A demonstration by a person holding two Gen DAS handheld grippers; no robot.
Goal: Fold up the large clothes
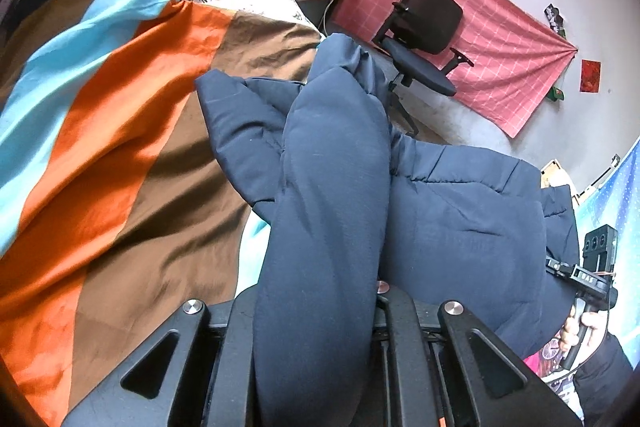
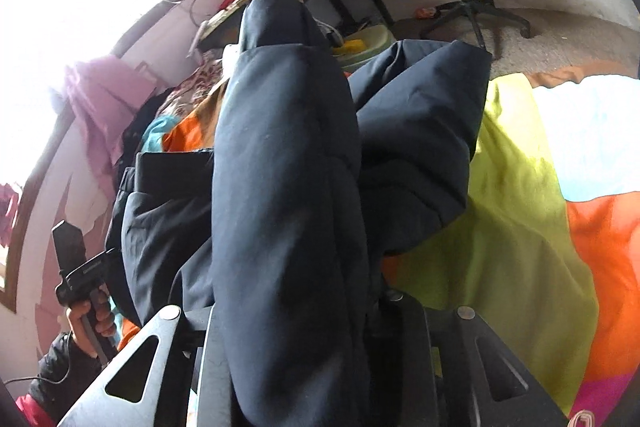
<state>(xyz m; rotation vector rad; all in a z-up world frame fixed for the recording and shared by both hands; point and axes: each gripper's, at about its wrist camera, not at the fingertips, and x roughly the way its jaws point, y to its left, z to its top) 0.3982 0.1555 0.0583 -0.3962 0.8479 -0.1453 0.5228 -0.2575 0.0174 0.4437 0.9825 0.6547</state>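
I have the jacket (image 1: 460, 211) lifted off the bed (image 1: 120, 155), one padded fold caught in each claw, and my judgement is that this step is carrying a held edge across to lay a fold. To do it well I would keep both claws level with each other and move them together, so the bulk does not twist between them, then lower until the fabric rests on the bedcover before letting go. The padding is thick and will likely spring back, so I would press the fold flat before releasing.

The jacket is a dark navy, puffy, quilted garment, bunched and hanging above the striped orange, brown and blue bedcover, near the bed's edge, with the office chair (image 1: 424, 39) beyond. Part of it slumps in a heap between the two claws.

The left claw (image 1: 316, 307) is pinching a thick roll of the jacket that fills the gap between its fingers. The right claw (image 2: 288, 311) is likewise clamped on a padded roll, possibly a sleeve, though I cannot tell which part.
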